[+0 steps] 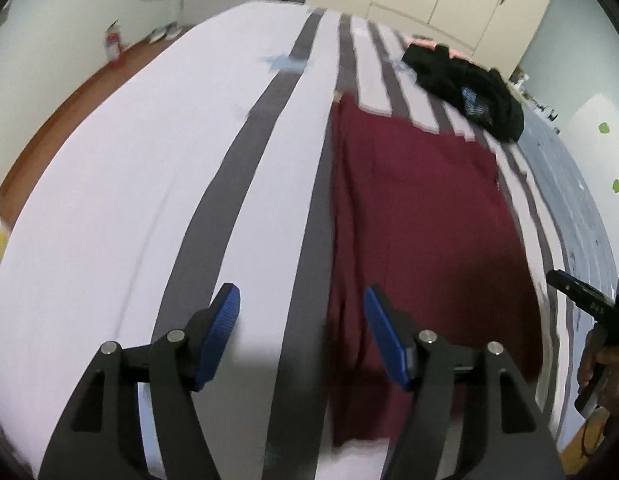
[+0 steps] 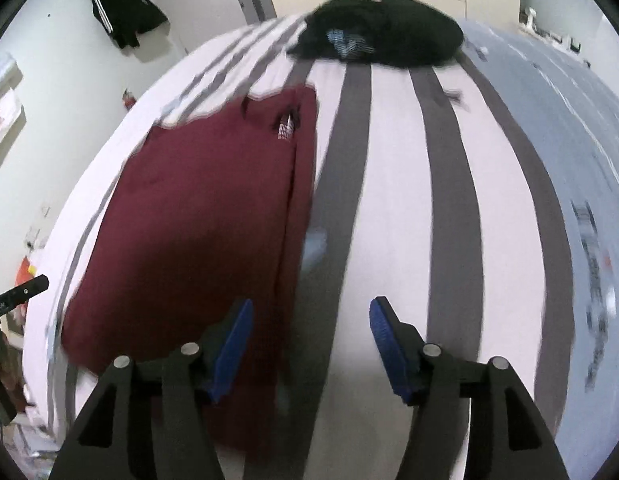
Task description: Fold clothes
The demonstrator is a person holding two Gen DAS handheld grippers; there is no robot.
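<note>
Maroon garment near edge hidden behind left tool; frames motion-blurred.

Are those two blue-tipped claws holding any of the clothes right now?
No. The left gripper and right gripper both have open jaws with nothing between them; the maroon garment lies flat on the bed.

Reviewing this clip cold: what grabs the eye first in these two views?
The maroon garment lies folded into a long panel on the striped bedsheet, between the two grippers. Beyond it, at the far end of the bed, sits a crumpled black garment. Both the left gripper and right gripper hang above the bed, jaws apart and empty.
</note>
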